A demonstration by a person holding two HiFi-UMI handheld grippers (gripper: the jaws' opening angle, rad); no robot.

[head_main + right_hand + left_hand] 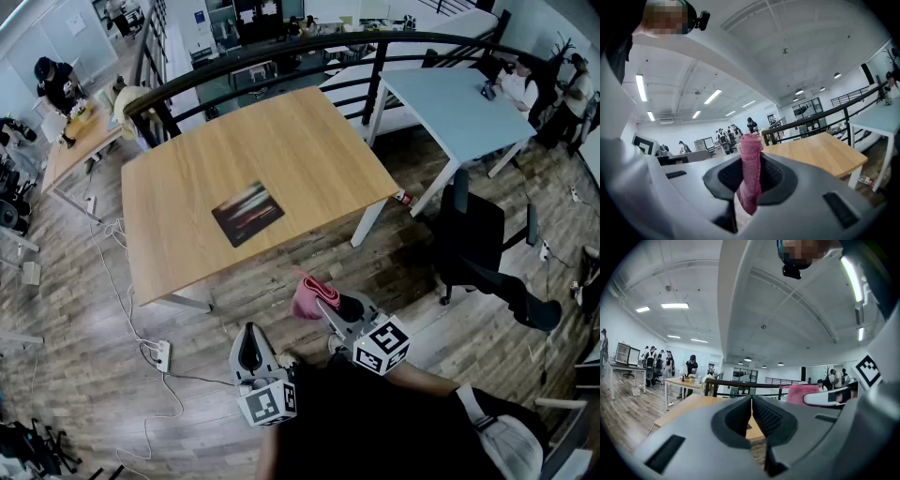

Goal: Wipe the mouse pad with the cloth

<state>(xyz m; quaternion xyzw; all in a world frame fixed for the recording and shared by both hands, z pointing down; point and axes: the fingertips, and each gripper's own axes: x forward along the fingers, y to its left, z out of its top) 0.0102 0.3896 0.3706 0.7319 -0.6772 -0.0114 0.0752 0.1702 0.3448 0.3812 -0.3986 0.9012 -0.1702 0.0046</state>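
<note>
Because the pad [247, 213] lies flat near the middle of the worktop [178, 187], somewhat toward the edge facing you, with its long axis roughly along that edge and tipped up to the right in the head view, your wipe has to come in across that edge. Nothing rests on the pad or beside it. The cloth [750, 173] is not yet near it. It is a pink fold pinched between the fingers of your right gripper [321, 302], which are closed on it, with a tuft above the tips and a tail drooping below. That gripper is out over the floor, well apart from the worktop, and the pad lies ahead of it and off to its left. Your left gripper [249, 337] sits closer to your body, more or less straight in line with the pad, its fingers [738, 416] pressed together with nothing between them. I judge the right gripper is the one to carry forward and leftward, since it has the cloth and its tips look slightly nearer the worktop.
</note>
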